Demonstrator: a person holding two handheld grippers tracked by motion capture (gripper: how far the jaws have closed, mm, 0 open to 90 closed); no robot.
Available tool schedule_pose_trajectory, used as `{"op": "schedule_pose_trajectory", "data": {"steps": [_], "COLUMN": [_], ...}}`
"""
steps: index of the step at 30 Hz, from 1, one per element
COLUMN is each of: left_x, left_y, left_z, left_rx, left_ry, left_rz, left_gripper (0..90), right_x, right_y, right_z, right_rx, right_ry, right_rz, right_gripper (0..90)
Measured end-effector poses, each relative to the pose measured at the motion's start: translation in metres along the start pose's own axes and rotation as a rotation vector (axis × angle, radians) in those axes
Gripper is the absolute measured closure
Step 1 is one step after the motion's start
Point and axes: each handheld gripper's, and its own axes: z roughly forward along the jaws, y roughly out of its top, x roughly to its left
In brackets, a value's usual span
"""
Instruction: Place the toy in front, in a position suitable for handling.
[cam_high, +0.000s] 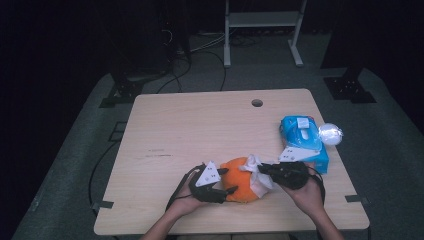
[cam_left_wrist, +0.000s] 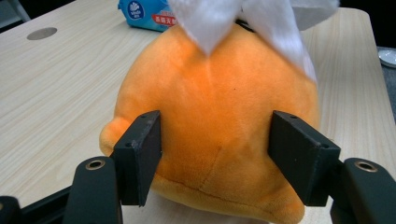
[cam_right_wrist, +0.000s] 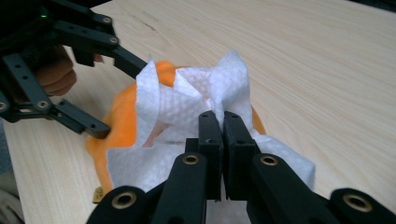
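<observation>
An orange plush toy (cam_high: 240, 186) lies near the table's front edge, with a white tissue (cam_high: 253, 164) draped over its right side. My left gripper (cam_high: 228, 180) comes at it from the left. In the left gripper view its two jaws press the plush toy (cam_left_wrist: 219, 79) on either side, so the left gripper (cam_left_wrist: 217, 119) is shut on it. My right gripper (cam_high: 262, 169) comes from the right. In the right gripper view the right gripper (cam_right_wrist: 222, 116) is shut, pinching the crumpled tissue (cam_right_wrist: 187, 102) against the plush toy (cam_right_wrist: 164, 70).
A blue tissue pack (cam_high: 300, 137) lies at the table's right edge, with a round white object (cam_high: 330, 134) just beyond it. The wooden table (cam_high: 200, 125) has a cable hole (cam_high: 257, 103) near its far edge. A white rack stands on the floor behind.
</observation>
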Motion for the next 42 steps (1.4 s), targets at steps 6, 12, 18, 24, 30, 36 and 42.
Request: {"op": "schedule_pose_trajectory", "data": {"steps": [6, 12, 18, 24, 30, 36, 42], "left_x": [-0.004, 0.003, 0.004, 0.012, 0.019, 0.010, 0.005], "left_y": [0.009, 0.002, 0.000, -0.004, -0.008, -0.004, 0.000], "left_z": [-0.004, -0.001, 0.000, -0.001, -0.001, 0.001, -0.003], "left_rx": [-0.074, -0.025, -0.019, 0.002, -0.012, -0.014, -0.001], "left_ry": [0.022, 0.016, 0.013, 0.023, 0.002, -0.010, -0.001], "left_rz": [0.037, -0.026, -0.052, -0.093, -0.158, -0.120, -0.079], "left_gripper": [32.1, 34.6, 35.2, 33.5, 35.0, 36.8, 35.2], "right_x": [0.009, 0.018, 0.002, 0.023, 0.028, 0.009, 0.006], "right_y": [-0.002, 0.003, -0.005, -0.004, -0.005, -0.009, -0.008], "right_z": [0.005, 0.006, 0.000, -0.002, -0.003, -0.004, 0.000], "right_rx": [-0.009, -0.011, 0.001, -0.012, 0.000, -0.011, -0.016], "right_ry": [0.034, 0.045, 0.016, 0.075, 0.104, 0.037, 0.018], "right_rz": [0.003, -0.045, -0.005, -0.072, -0.100, 0.001, 0.034], "right_gripper": [86.8, 86.6, 86.6, 86.4, 86.2, 86.3, 86.3]}}
